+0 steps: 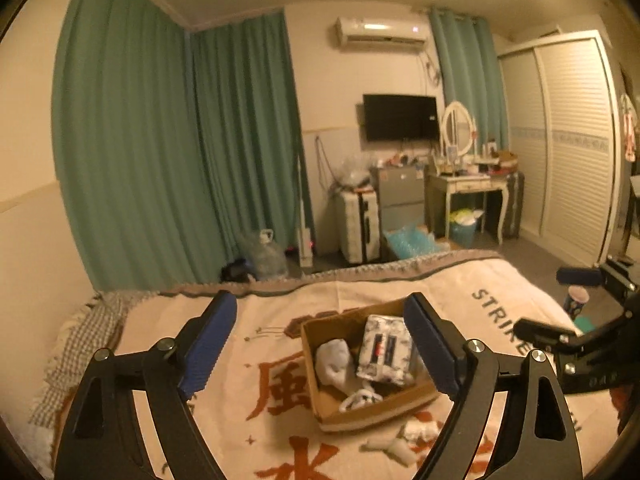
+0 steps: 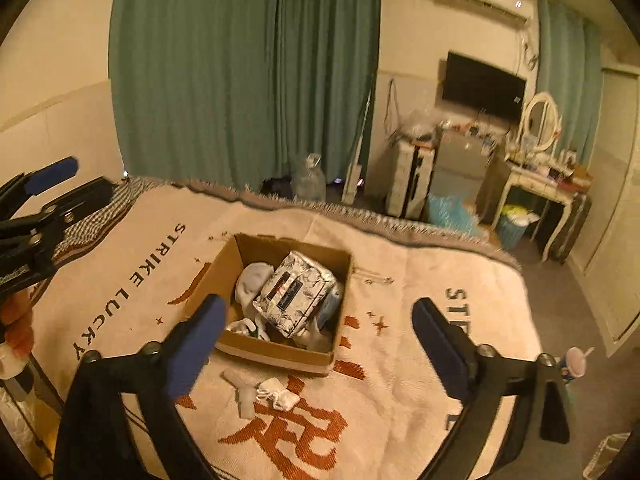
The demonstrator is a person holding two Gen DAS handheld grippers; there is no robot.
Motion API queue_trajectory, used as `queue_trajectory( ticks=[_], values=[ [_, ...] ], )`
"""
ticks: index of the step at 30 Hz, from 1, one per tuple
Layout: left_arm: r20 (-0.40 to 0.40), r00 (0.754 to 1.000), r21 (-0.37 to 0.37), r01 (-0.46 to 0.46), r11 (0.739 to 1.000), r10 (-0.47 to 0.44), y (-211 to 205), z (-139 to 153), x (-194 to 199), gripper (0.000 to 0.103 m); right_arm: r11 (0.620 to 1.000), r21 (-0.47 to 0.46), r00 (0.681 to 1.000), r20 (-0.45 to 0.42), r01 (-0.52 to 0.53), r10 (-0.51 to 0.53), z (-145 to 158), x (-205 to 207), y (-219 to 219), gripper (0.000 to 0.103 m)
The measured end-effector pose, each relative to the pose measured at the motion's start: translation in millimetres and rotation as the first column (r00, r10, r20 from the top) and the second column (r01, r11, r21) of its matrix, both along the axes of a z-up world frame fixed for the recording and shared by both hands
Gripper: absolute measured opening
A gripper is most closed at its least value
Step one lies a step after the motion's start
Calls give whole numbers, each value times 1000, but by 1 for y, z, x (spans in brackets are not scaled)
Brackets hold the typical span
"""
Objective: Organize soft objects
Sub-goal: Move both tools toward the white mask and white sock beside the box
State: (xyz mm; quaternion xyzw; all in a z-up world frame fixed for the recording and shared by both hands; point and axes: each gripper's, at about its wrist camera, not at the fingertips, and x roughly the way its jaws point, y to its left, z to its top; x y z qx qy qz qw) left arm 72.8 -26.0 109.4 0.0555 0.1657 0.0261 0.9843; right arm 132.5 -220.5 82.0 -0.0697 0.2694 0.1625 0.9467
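An open cardboard box [image 1: 376, 412] [image 2: 280, 356] sits on the cream blanket [image 1: 260, 340] [image 2: 420, 272] covering the bed. Inside lie a floral-patterned tissue pack [image 1: 384, 352] [image 2: 296, 292] and white socks [image 1: 334, 364] [image 2: 250, 280]. More white socks [image 1: 400, 444] [image 2: 276, 394] lie loose on the blanket in front of the box. My left gripper [image 1: 320, 304] [image 2: 76, 184] hangs open above and short of the box, nothing between its blue pads. My right gripper [image 2: 320, 306] [image 1: 560, 304] is likewise open and empty, raised over the box's near side.
A patterned cup [image 1: 576, 300] [image 2: 574, 362] stands beside the bed on the right. Beyond the bed's far edge are a water bottle [image 2: 308, 180], a suitcase [image 1: 358, 224], a dressing table [image 1: 468, 188] and green curtains [image 1: 160, 140]. A hand [image 2: 16, 320] shows at the left.
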Motion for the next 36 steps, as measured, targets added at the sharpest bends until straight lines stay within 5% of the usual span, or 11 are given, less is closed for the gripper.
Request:
queue_trajectory(
  ticks=[4,10,23,28,33,36],
  values=[
    [35,998,12,-58,998,58,-2,-11,-32,87,999,-45,999,33,6,-4,-2,-33,1,96],
    [-82,993,-42,-89,995,85,0,-57,-28,87,1000,-5,998,-52,-30,30,-41,-42,2,96],
    [-251,963,-96,-123,988,96,-6,-159,14,87,997,-69,972,-233,-36,19,-150,17,15,96],
    [-328,939,-132,-150,980,100,1,-196,41,87,998,-46,964,-263,-51,37,-175,45,12,96],
    [-448,891,-190,-178,965,76,11,-231,67,87,995,-43,947,-312,-88,70,-208,73,19,94],
    [-485,872,-208,-195,958,73,15,-246,75,87,994,-28,929,-358,-104,87,-228,89,23,85]
  ],
)
